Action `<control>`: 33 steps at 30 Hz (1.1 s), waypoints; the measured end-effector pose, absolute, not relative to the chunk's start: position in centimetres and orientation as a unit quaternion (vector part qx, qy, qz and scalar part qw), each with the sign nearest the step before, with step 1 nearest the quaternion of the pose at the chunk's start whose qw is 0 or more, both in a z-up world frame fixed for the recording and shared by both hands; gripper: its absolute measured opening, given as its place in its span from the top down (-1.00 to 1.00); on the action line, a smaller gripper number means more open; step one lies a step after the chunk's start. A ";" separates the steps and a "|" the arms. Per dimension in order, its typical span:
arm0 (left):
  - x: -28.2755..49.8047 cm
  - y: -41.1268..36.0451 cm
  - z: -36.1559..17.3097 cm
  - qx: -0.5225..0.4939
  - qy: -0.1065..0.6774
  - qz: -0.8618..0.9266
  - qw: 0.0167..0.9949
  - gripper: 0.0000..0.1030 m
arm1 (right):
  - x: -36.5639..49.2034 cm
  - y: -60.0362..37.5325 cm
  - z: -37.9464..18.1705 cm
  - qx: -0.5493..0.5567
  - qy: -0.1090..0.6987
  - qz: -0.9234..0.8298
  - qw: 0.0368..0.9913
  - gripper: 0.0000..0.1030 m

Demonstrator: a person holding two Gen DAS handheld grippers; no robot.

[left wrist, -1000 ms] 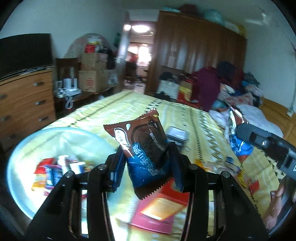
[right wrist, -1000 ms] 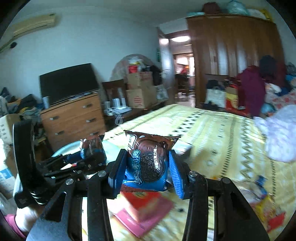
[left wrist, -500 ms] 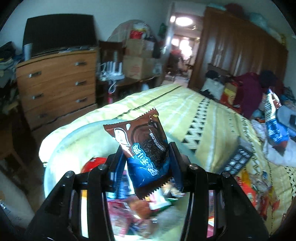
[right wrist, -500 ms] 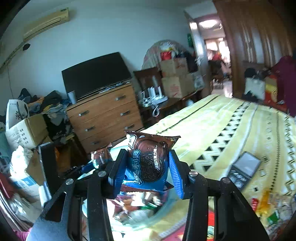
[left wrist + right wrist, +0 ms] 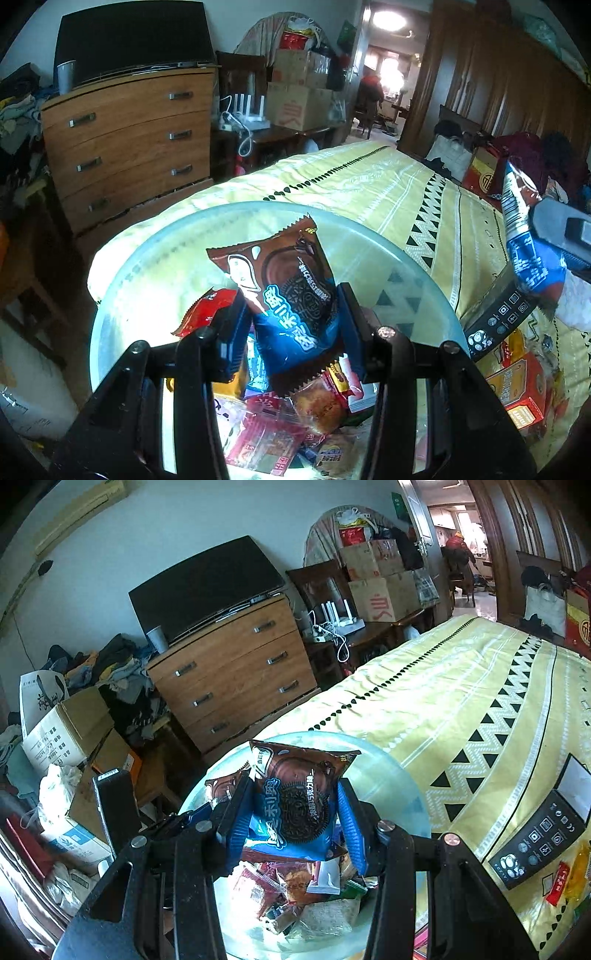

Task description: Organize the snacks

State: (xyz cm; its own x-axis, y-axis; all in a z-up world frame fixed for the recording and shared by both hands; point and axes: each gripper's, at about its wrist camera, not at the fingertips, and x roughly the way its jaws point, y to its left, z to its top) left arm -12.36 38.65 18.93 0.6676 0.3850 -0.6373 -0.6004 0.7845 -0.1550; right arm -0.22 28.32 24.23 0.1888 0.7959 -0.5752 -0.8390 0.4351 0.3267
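Note:
My left gripper (image 5: 291,328) is shut on a brown and blue cookie packet (image 5: 291,291) and holds it over a pale blue round basin (image 5: 147,258) with several snack packets (image 5: 295,413) in it. My right gripper (image 5: 291,819) is shut on a like cookie packet (image 5: 295,805) above the same basin (image 5: 399,779). The right gripper's packet shows at the right edge of the left wrist view (image 5: 524,243). The left gripper and its packet (image 5: 225,786) show just left of the right gripper.
The basin sits on a bed with a yellow patterned sheet (image 5: 461,686). A black remote (image 5: 539,838) and more snacks (image 5: 521,391) lie on the sheet to the right. A wooden dresser (image 5: 236,664) with a TV stands beyond the bed's left edge.
Both grippers have swung left from over the bed to over the basin, each still holding its cookie packet. The basin now fills the lower part of both views.

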 end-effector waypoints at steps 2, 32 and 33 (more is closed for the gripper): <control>-12.5 38.8 18.9 -0.180 0.301 0.274 0.895 0.12 | -0.1 28.4 23.9 -0.029 0.355 0.529 0.771 0.06; -12.6 39.5 18.4 -0.189 0.302 0.269 0.895 0.12 | -0.7 29.3 23.2 -0.034 0.360 0.530 0.767 0.05; -12.6 39.5 18.4 -0.189 0.303 0.268 0.895 0.12 | -0.7 29.3 23.2 -0.034 0.360 0.530 0.767 0.05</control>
